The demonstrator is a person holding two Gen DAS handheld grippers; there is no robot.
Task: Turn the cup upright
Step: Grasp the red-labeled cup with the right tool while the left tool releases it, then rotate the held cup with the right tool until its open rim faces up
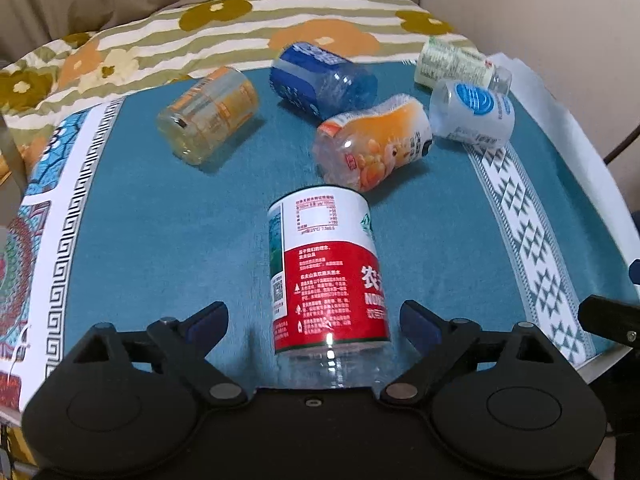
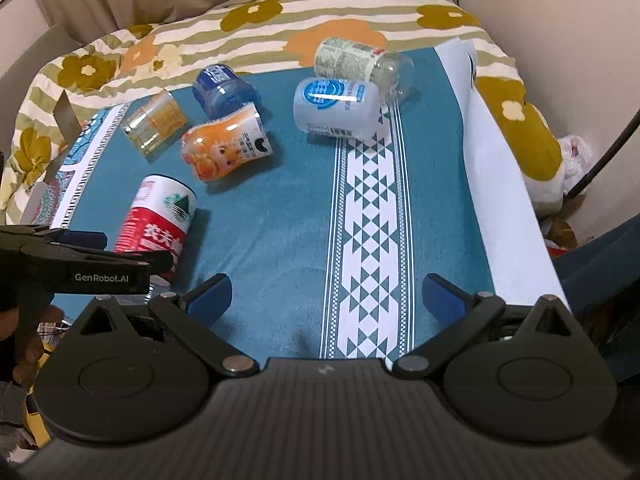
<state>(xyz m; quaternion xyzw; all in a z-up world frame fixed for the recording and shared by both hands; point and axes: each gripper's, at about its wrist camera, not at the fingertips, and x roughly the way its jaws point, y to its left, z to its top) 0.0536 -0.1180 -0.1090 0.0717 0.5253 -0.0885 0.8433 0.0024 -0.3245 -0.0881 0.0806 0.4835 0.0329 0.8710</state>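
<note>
Several cut-bottle cups lie on their sides on a teal cloth [image 1: 180, 240]. The nearest, a clear cup with a red and white label [image 1: 326, 276], lies between the open fingers of my left gripper [image 1: 314, 320], untouched by either pad. It also shows at the left of the right wrist view [image 2: 158, 220], partly behind the left gripper [image 2: 80, 258]. My right gripper [image 2: 326, 298] is open and empty over the cloth's white patterned band. Farther back lie an orange-label cup [image 1: 372, 146], a yellow cup [image 1: 208, 116], a blue cup [image 1: 322, 80], a white-and-blue cup [image 1: 474, 114] and a green-label cup [image 1: 460, 64].
The cloth covers a bed with a flowered, striped quilt [image 1: 240, 24] behind it. A white sheet edge [image 2: 500, 184] runs along the right side. A wall [image 2: 560, 20] stands to the right and curtains behind.
</note>
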